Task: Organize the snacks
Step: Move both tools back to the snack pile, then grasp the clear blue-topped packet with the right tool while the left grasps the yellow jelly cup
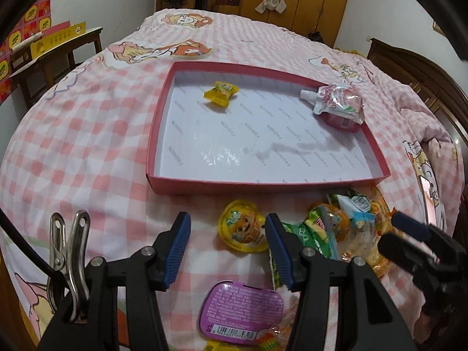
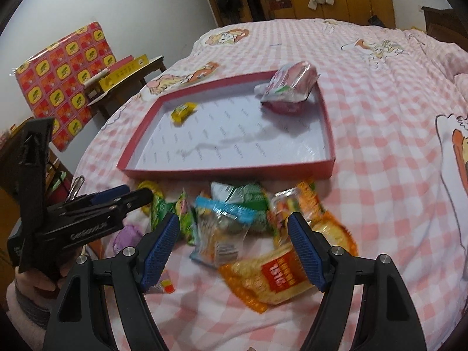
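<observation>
The snacks lie in a loose pile (image 2: pixel 251 228) on the pink checked bedcover (image 2: pixel 380 161), just in front of the near wall of the red box (image 1: pixel 263 185). Inside the box only two things rest: a yellow candy (image 1: pixel 220 93) toward the far left corner and a pink spouted pouch (image 1: pixel 339 103) in the far right corner. So I judge that the sorting is at an early step, and a new pick from the pile is in hand.

The right gripper (image 2: pixel 234 251) hangs over the pile with its jaws wide apart; a blue-edged packet (image 2: pixel 222 234) and an orange packet (image 2: pixel 278 278) lie under the gap, but the pads press on nothing. The left gripper (image 1: pixel 228 251) is about half open and also holds nothing (its right pad stands just beside a yellow jelly cup (image 1: pixel 244 228), and I cannot tell if it touches). A purple cup (image 1: pixel 239 310) lies closer, below its jaws.

The next move probably calls for lowering one gripper until its pads enclose a single packet, not two overlapping ones, before closing.
</observation>
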Available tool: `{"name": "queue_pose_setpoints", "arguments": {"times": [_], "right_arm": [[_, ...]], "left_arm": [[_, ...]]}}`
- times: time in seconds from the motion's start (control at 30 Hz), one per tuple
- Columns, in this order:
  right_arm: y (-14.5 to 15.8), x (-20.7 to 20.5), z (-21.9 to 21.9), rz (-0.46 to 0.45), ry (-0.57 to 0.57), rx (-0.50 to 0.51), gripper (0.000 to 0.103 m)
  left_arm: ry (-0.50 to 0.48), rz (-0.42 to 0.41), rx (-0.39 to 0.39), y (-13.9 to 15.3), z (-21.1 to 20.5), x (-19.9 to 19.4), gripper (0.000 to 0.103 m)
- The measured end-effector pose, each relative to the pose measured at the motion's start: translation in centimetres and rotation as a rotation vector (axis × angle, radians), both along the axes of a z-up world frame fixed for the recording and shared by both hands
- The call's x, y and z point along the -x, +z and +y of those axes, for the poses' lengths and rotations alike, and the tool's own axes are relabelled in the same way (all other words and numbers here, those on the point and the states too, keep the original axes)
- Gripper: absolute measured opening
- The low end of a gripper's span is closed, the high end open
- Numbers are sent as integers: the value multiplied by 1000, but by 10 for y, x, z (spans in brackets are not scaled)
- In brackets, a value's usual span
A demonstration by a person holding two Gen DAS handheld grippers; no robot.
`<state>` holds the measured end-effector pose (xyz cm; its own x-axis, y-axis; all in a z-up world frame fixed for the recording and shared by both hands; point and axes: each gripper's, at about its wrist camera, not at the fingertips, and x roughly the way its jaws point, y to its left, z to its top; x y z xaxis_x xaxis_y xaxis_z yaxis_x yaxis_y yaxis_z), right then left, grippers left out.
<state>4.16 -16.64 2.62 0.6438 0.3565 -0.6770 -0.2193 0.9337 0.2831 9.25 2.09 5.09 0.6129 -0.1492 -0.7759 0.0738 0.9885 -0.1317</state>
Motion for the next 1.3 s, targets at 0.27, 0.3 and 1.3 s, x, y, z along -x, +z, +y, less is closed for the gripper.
{"name": "queue_pose_setpoints", "arguments": {"times": [0.27, 0.3, 1.3], "right_arm": [[-14, -2, 7, 40, 18, -21, 54], [-16, -3, 7, 44, 19, -25, 52], [-39, -3, 15, 22, 4, 1, 49]], "left_arm": [[-13, -16, 3, -5, -4, 2, 44], [-19, -16, 3, -6, -5, 1, 42], [3, -36, 37, -13, -2, 4, 25]]}}
